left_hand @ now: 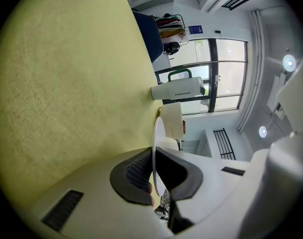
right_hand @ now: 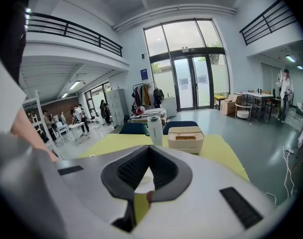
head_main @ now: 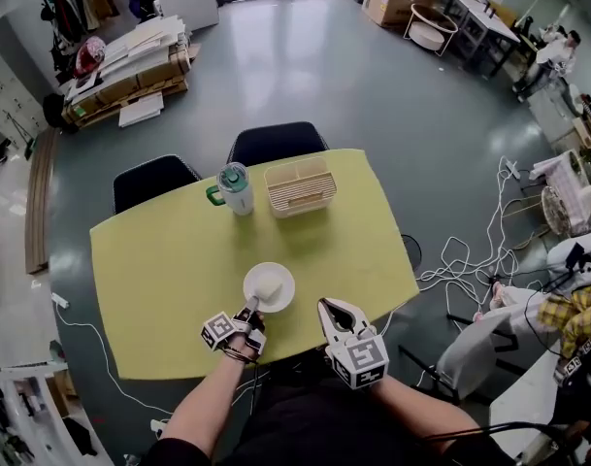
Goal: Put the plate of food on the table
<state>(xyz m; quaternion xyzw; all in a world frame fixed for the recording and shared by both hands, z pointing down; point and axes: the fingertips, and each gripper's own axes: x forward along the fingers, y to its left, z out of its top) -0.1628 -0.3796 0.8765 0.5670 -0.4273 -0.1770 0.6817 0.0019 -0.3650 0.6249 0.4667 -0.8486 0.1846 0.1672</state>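
A white plate [head_main: 276, 297] carrying a pale piece of food [head_main: 268, 286] sits low over the yellow-green table [head_main: 159, 270], near its front edge. I cannot tell whether it rests on the tabletop. My left gripper [head_main: 251, 306] is shut on the plate's near rim. In the left gripper view the plate [left_hand: 155, 133] shows edge-on, clamped between the dark pads of the left gripper [left_hand: 152, 156], with the food [left_hand: 172, 119] beyond. My right gripper [head_main: 326, 306] hovers just right of the plate. In its own view the right gripper [right_hand: 150, 148] is shut with nothing between its jaws.
A white tumbler with a green handle [head_main: 236, 187] and a cream slatted basket [head_main: 300, 188] stand at the table's far side. Two dark chairs [head_main: 276, 142] are tucked in behind it. Cables [head_main: 470, 260] lie on the floor to the right.
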